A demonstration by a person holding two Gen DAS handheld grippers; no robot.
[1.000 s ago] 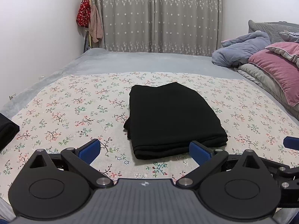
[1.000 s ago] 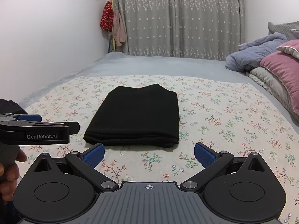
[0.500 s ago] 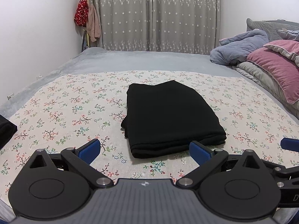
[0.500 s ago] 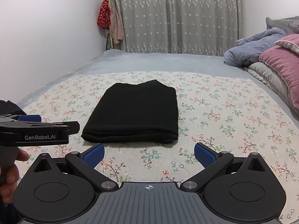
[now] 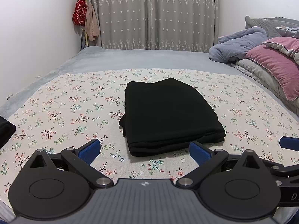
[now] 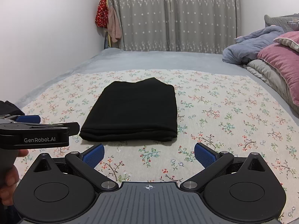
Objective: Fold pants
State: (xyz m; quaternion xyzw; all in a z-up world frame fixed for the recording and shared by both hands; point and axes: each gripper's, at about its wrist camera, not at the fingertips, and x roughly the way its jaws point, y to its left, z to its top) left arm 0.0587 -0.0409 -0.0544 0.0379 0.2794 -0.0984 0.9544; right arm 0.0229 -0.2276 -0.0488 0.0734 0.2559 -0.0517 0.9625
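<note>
Grippers level, side by side | left gripper (image 5: 143, 152) released, empty | right gripper (image 6: 149, 154) released, empty | folded black pants (image 5: 168, 115) just ahead, untouched

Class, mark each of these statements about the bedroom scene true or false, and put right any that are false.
1. The black pants lie folded in a compact rectangle on the floral sheet. True.
2. The left gripper is clamped on the pants. False: its jaws stand open, short of the fabric.
3. The right gripper is empty, its jaws open. True.
4. The pink pillow sits left of the pants. False: it is on the right.
5. The curtains are drawn back. False: they hang closed.
</note>
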